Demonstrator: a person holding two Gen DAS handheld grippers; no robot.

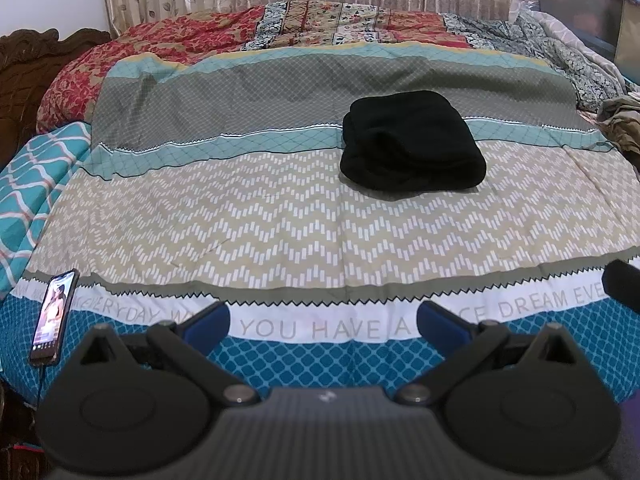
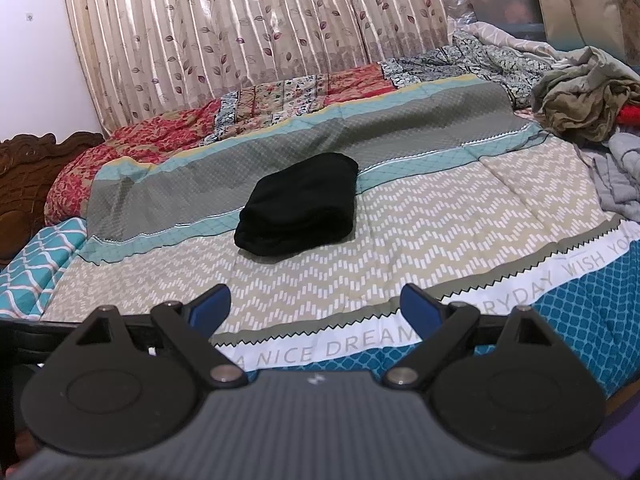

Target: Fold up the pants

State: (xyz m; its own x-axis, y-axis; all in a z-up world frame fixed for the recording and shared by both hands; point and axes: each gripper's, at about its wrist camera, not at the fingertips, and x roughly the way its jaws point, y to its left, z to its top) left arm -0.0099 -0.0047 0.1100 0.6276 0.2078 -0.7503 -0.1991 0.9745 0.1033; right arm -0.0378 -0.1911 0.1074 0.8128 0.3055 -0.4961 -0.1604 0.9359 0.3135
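Black pants (image 1: 412,142) lie folded into a compact bundle on the patterned bedspread (image 1: 240,232), right of centre in the left wrist view. They also show in the right wrist view (image 2: 298,204), left of centre. My left gripper (image 1: 323,322) is open and empty, held back over the bed's near edge, well short of the pants. My right gripper (image 2: 316,304) is open and empty, also near the front edge and apart from the pants. The right gripper's tip (image 1: 622,286) shows at the right edge of the left wrist view.
A lit phone (image 1: 54,316) lies at the front left edge of the bed. A heap of clothes (image 2: 588,92) and a grey cloth (image 2: 620,184) sit at the right. A red quilt (image 1: 160,44), curtain (image 2: 240,32) and wooden headboard (image 1: 24,68) bound the far and left sides.
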